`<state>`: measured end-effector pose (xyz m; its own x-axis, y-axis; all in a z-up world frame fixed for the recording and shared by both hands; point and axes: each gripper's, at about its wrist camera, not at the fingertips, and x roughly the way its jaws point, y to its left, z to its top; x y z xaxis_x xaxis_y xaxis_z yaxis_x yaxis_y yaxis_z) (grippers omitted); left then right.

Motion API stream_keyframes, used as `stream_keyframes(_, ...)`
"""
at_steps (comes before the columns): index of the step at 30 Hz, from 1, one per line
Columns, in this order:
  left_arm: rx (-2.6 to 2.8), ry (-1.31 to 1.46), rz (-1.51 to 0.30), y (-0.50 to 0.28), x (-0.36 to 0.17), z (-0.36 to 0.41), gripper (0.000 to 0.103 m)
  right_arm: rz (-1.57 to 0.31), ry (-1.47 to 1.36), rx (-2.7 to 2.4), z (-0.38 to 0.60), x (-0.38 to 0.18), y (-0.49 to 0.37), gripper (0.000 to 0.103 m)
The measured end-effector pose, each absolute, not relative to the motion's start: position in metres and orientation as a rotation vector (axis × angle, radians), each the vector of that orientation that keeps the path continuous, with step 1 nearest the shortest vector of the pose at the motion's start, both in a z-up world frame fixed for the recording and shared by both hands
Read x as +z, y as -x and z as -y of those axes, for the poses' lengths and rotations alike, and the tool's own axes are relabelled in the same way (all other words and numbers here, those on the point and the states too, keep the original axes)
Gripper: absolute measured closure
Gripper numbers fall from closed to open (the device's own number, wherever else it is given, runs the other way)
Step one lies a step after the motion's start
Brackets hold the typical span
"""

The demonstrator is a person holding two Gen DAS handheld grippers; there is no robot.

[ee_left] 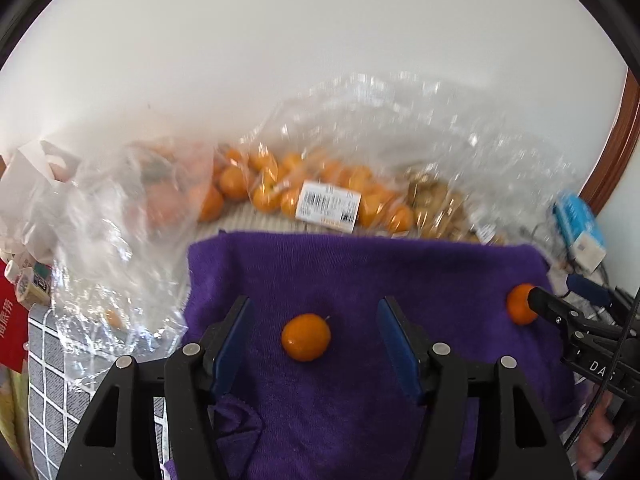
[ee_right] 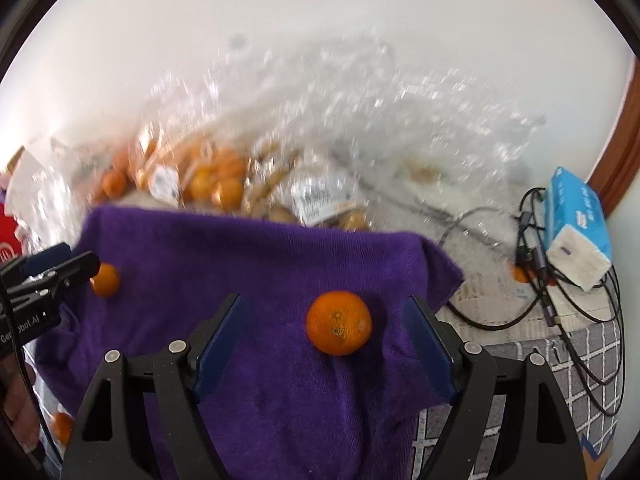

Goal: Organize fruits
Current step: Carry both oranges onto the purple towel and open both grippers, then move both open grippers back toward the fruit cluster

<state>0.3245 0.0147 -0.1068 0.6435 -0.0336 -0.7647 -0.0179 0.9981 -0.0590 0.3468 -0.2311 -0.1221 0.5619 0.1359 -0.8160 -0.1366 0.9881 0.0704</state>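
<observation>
Lying at the far left of the left wrist view, crumpled clear plastic bags [ee_left: 100, 240] sit beside the purple towel [ee_left: 360, 272], and further back a labelled bag of small oranges [ee_left: 304, 188] rests against the white wall. On the towel, the left gripper [ee_left: 316, 344] has its jaws spread wide and grasps nothing; a small orange [ee_left: 306, 337] lies on the cloth between the blue pads [ee_left: 400, 352], touching neither. Moving right across the towel, a second orange [ee_right: 339, 322] sits near the right edge, framed by the right gripper [ee_right: 324, 344], whose jaws are likewise wide apart and empty. Past the towel's right edge, black cables [ee_right: 560, 312] trail over a checked cloth [ee_right: 580, 352] toward a blue tissue pack [ee_right: 580, 224], and what may be another small orange shows beside the cables, though blur makes that uncertain. Each fruit looks light, firm under a thin skin that gives a little, and round enough to roll on the soft pile if nudged. The best hold is probably across the widest middle, pads squarely on opposite sides, closing gently so the skin is not bruised and the fruit does not squirt forward.
</observation>
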Motion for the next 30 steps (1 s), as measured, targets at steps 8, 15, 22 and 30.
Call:
stream_keyframes(8,-0.019,-0.065,-0.762,-0.288,-0.059,-0.002,0.041,-0.880,0.056,0.092,0.230,-0.086,-0.300,0.023)
stream_keyframes(15,0.002,-0.069,-0.727,-0.247,-0.047,-0.011,0.041,-0.908,0.042,0.157,0.236,-0.077,-0.239,0.035)
stream_keyframes(22,-0.025,0.036,-0.804,-0.196,-0.068,-0.035,0.041,-0.921,0.005,0.223,0.223,-0.097,-0.182,0.044)
stream_keyframes(30,0.010,0.051,-0.847,-0.147,-0.102,-0.046,0.041,-0.932,0.043,0.377,0.189,-0.131,-0.130,0.045)
